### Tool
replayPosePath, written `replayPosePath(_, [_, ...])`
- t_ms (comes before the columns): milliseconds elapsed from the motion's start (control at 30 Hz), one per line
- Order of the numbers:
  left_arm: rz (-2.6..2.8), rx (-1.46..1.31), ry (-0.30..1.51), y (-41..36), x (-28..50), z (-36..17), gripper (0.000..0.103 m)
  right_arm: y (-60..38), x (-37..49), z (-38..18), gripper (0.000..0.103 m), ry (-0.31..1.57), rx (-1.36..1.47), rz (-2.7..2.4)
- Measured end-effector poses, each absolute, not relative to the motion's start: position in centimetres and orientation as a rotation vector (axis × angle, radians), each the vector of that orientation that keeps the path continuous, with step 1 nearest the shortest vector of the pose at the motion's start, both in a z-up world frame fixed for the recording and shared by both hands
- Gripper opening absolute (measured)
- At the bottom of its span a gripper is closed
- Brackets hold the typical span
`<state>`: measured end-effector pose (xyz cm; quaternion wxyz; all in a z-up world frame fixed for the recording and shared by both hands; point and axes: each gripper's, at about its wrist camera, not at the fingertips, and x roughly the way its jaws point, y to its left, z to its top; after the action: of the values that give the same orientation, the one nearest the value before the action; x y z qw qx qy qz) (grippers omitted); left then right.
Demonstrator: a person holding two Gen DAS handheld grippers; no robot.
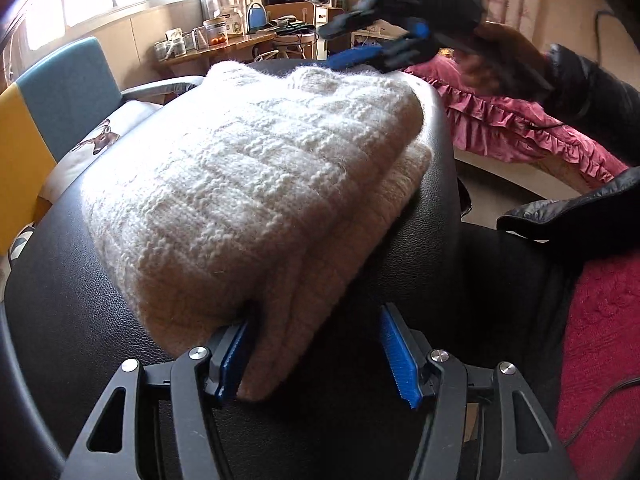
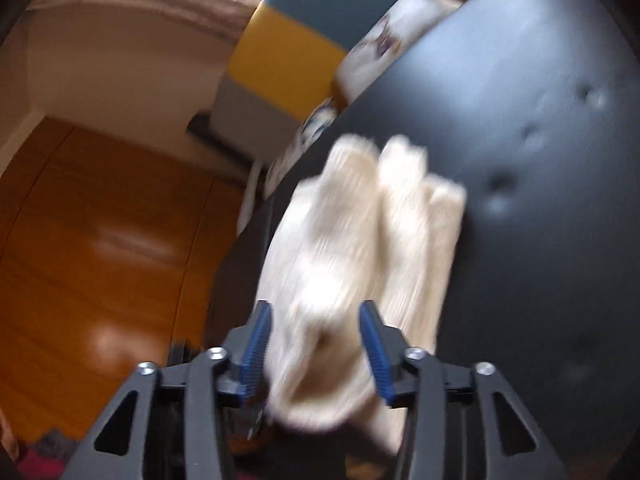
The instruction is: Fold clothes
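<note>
A folded cream knit sweater lies on a round black leather seat. My left gripper sits at the sweater's near corner. Its left pad is tucked against the knit, its right pad stands apart from it over bare leather, so the jaws are open. My right gripper, blurred and held in a hand, hovers above the sweater's far edge with its fingers apart and nothing in them. In the right wrist view, my right gripper is open above the blurred sweater on the seat.
A blue and yellow chair stands left of the seat. A bed with a pink frilled cover and a cluttered desk lie beyond. A black sleeve and a red blanket are on the right. Wooden floor lies beside the seat.
</note>
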<state>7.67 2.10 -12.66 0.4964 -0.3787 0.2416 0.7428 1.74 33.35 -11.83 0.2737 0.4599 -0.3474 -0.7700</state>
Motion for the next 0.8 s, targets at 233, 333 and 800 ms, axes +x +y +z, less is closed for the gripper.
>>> replayPosePath(233, [1.811,-0.914,0.58,2.4,7.8,-12.9,0.061,27.6,2.8,-13.2,0.07,-0.824,1.302,-1.886])
replayPosePath(333, [1.808,-0.915,0.599,2.7,7.8,-12.9,0.061,25.5,0.6,-14.9,0.072,-0.906,1.311,-1.78])
replayPosePath(800, [1.675,-0.95,0.712,2.6,8.3,-12.2,0.062,31.4,3.2,-18.5,0.058,-1.149,1.283,-1.774])
